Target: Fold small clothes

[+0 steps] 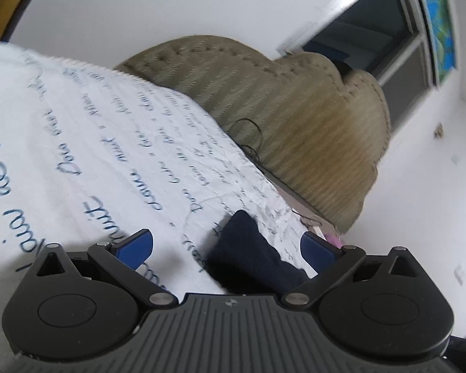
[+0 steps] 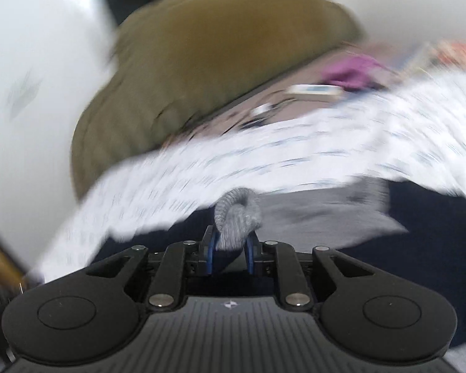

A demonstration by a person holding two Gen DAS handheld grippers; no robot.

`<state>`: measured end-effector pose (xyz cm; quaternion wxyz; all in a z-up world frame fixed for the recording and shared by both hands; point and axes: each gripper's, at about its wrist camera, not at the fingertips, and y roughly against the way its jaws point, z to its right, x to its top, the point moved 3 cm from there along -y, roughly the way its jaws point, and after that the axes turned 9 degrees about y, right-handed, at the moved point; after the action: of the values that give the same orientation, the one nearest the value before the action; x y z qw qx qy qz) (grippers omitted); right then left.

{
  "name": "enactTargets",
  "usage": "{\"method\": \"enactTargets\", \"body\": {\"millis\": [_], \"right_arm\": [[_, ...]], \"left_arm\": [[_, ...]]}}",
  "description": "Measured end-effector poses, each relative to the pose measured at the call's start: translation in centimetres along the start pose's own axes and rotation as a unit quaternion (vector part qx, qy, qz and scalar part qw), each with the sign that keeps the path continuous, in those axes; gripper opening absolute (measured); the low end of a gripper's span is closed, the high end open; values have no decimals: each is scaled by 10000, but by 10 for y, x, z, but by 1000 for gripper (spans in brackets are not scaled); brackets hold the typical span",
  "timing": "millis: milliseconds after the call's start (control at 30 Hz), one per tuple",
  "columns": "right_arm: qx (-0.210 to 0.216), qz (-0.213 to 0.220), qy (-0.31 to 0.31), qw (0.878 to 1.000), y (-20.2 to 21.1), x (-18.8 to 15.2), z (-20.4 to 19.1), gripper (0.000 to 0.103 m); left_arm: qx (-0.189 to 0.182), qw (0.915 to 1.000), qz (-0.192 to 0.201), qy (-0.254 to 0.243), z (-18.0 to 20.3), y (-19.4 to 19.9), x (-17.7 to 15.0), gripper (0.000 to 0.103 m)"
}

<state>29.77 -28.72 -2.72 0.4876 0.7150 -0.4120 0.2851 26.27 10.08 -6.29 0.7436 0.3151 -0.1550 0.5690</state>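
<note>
1. In the right wrist view the right hand-held gripper (image 2: 230, 256) has its jaws drawn nearly together on a fold of grey knit fabric (image 2: 237, 209), which bunches up in a loop just above the blue pads (image 2: 210, 256). Only a small bunch sits between them, so my worry is that it slides out if the hand pulls fast; the heavy blur across this view suggests it is moving quickly.

2. The grey knit runs on to the right, centre right of the frame, over a dark navy garment (image 2: 435, 217). Dragging the grey piece could pull the navy one along or undo a crease.

3. In the left wrist view the left hand-held gripper (image 1: 226, 248) stands wide open and holds nothing. A dark navy cloth (image 1: 248, 248) lies between its blue pads (image 1: 136, 247) without either touching it. Closing from here might catch only an edge, or pinch the bedspread (image 1: 77, 130) beneath.

4. The bedspread is white, thin and crinkled, printed with blue handwriting, and it shifts easily, so a fold pressed on it may skew.

5. The grey knit looks ribbed, soft and stretchy; the navy cloth looks matte and limp. The olive headboard (image 1: 295, 118), upper centre, is ribbed and tufted with scalloped edges.
</note>
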Motion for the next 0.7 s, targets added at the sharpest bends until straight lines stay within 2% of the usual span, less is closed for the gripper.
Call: {"method": "enactTargets", "body": {"millis": [133, 233, 300, 400, 533, 633, 667, 700], "right_arm": [[-274, 208, -1145, 9928, 27, -18, 77, 18], [-449, 184, -1510, 9873, 39, -33, 109, 18], [-504, 298, -1671, 9842, 50, -38, 122, 18], [-544, 456, -1798, 9811, 62, -35, 136, 18], [-520, 220, -1745, 9830, 64, -31, 143, 19], [-269, -58, -1926, 9809, 54, -31, 142, 29], [-250, -85, -1912, 9812, 51, -31, 141, 37], [-259, -109, -1879, 9818, 49, -30, 138, 50]], "left_arm": [[-55, 9945, -6, -1048, 25, 1, -19, 102], [-196, 9860, -62, -1653, 39, 2, -35, 102], [-244, 9835, -67, -1791, 42, 2, -40, 102], [-188, 9845, -130, -1737, 40, -2, -41, 102], [-145, 9861, -194, -1641, 38, -5, -40, 102], [-151, 9855, -203, -1677, 39, -5, -40, 102], [-158, 9853, -201, -1692, 39, -5, -41, 102], [-166, 9850, -198, -1705, 39, -4, -41, 102]]}}
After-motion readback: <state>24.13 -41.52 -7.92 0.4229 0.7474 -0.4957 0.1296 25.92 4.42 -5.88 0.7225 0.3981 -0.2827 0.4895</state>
